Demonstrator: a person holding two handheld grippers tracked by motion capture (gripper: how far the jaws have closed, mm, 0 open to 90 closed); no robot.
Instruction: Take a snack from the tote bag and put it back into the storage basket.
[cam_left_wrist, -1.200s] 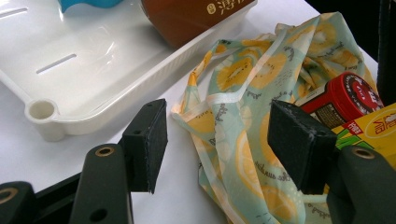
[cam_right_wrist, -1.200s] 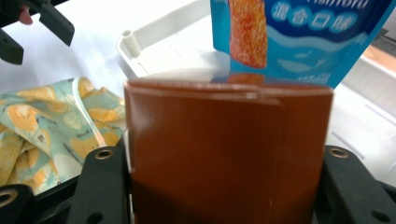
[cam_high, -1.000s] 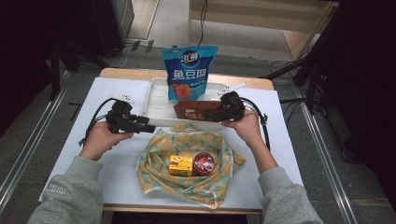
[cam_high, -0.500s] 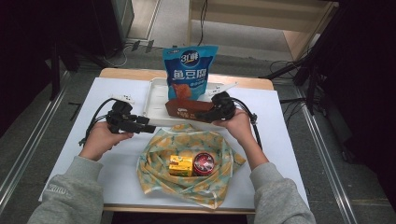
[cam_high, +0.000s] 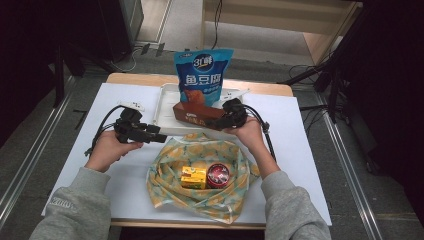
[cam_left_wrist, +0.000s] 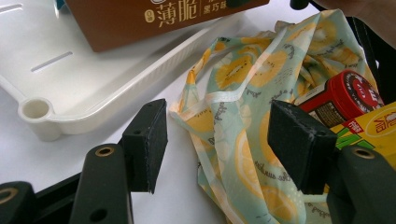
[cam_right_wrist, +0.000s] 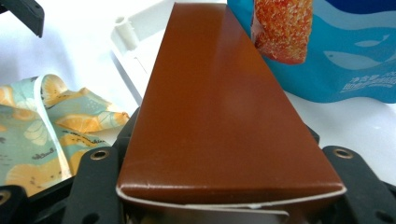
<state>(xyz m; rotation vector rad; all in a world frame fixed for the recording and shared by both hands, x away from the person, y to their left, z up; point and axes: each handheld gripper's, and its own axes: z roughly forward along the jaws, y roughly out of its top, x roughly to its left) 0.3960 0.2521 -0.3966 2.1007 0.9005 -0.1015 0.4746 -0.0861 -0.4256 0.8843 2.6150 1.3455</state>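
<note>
the white table (cam_high: 310, 165) carries everything, and the person's two grey sleeves come in from its near edge. on the near middle of it lies a crumpled cloth bag (cam_high: 200, 175) printed with yellow citrus slices, open at the top. behind the bag sits a shallow white tray (cam_high: 165, 107), and at the tray's far side a blue snack pouch (cam_high: 197, 75) stands upright.

the brown box (cam_high: 196, 114) is long and flat. it lies across the near part of the tray, in front of the pouch, with one end in the right gripper (cam_high: 231, 117). in the right gripper view the box (cam_right_wrist: 224, 107) runs straight away from the camera between the two black jaws, which stand wide and hug its sides, clamped on its near end. whether the box rests on the tray floor or hangs just above it cannot be told.

the left gripper (cam_high: 145, 135) is over the table to the left of the bag, just in front of the tray's near rim, pointing toward the bag. in the left gripper view its jaws stand well apart with nothing between the pads; the bag's edge (cam_left_wrist: 243, 107) lies beyond them.

inside the bag lie a small yellow carton (cam_high: 193, 177) and, touching its right side, a round red tin (cam_high: 218, 175).
</note>
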